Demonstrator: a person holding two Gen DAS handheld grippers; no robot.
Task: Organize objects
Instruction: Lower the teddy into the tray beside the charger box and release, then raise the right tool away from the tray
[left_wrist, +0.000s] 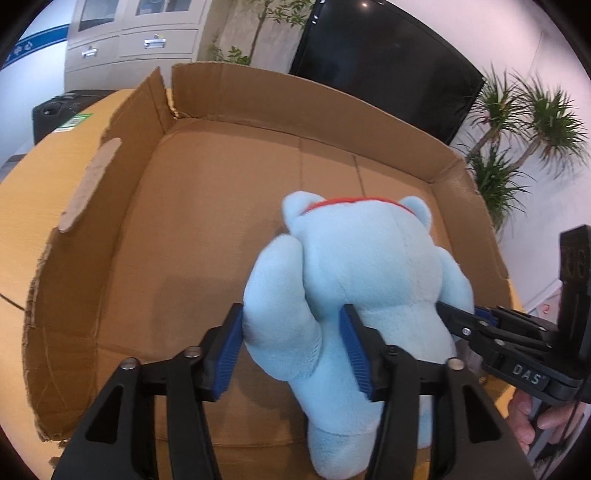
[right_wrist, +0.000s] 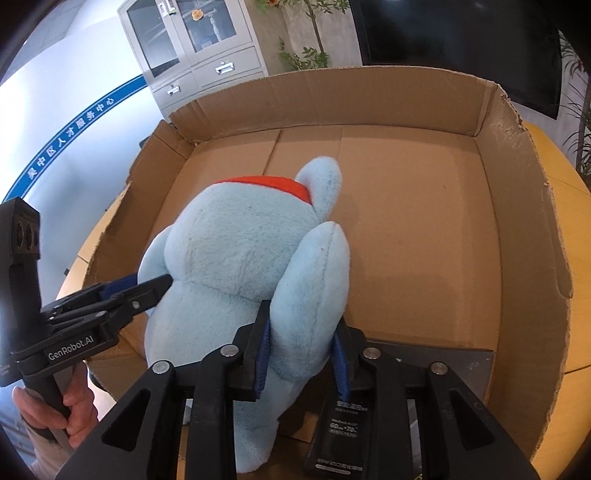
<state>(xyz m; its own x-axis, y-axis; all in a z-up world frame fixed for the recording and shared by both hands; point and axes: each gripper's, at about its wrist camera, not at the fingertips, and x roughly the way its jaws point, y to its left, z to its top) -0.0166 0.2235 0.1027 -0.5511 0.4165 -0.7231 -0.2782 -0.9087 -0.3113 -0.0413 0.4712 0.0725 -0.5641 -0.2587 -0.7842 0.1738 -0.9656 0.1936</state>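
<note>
Left gripper (left_wrist: 291, 350) fingers straddle one leg of the plush toy (left_wrist: 354, 277) loosely; right gripper (right_wrist: 301, 354) fingers pinch the other. Uneven release could tip the toy against the cardboard box (left_wrist: 92, 229) wall.

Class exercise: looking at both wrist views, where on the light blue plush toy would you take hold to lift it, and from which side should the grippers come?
Grip the plush toy by its two limbs, from the near side behind its back. They stick out towards the cameras and squash narrow enough for the jaws: the left gripper already straddles one, the right gripper the other.
</note>
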